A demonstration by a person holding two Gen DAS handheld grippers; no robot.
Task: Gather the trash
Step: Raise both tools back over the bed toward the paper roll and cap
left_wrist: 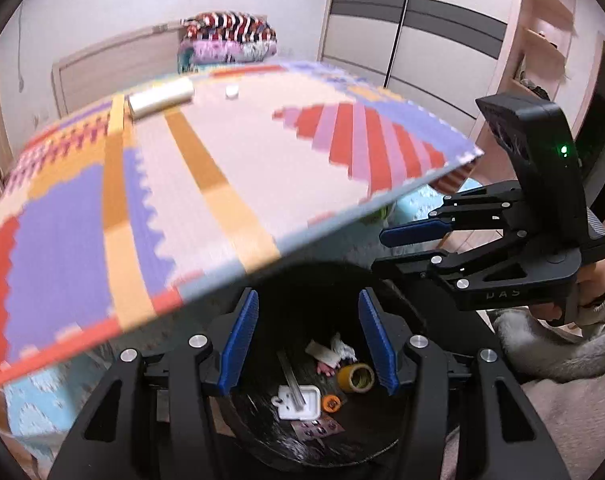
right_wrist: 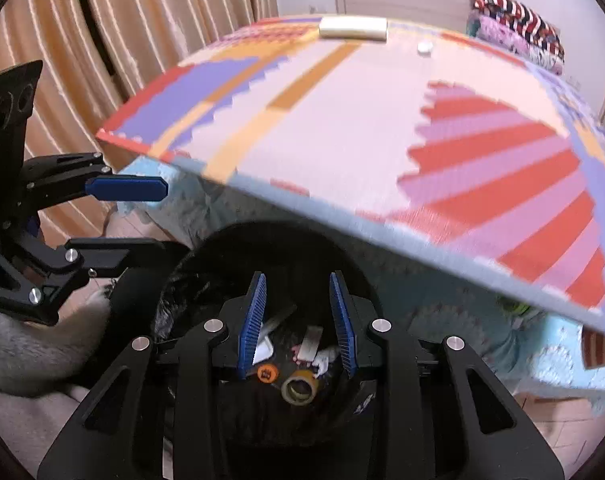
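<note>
Both grippers hang over a black bin beside a patterned table. The left gripper has its jaws well apart and empty; the right gripper is narrowly parted, also empty. In the bin lie a tape roll, a white tray and scraps. A pale roll and a small white cap sit on the table's far side.

"DAS" on right gripper
</note>
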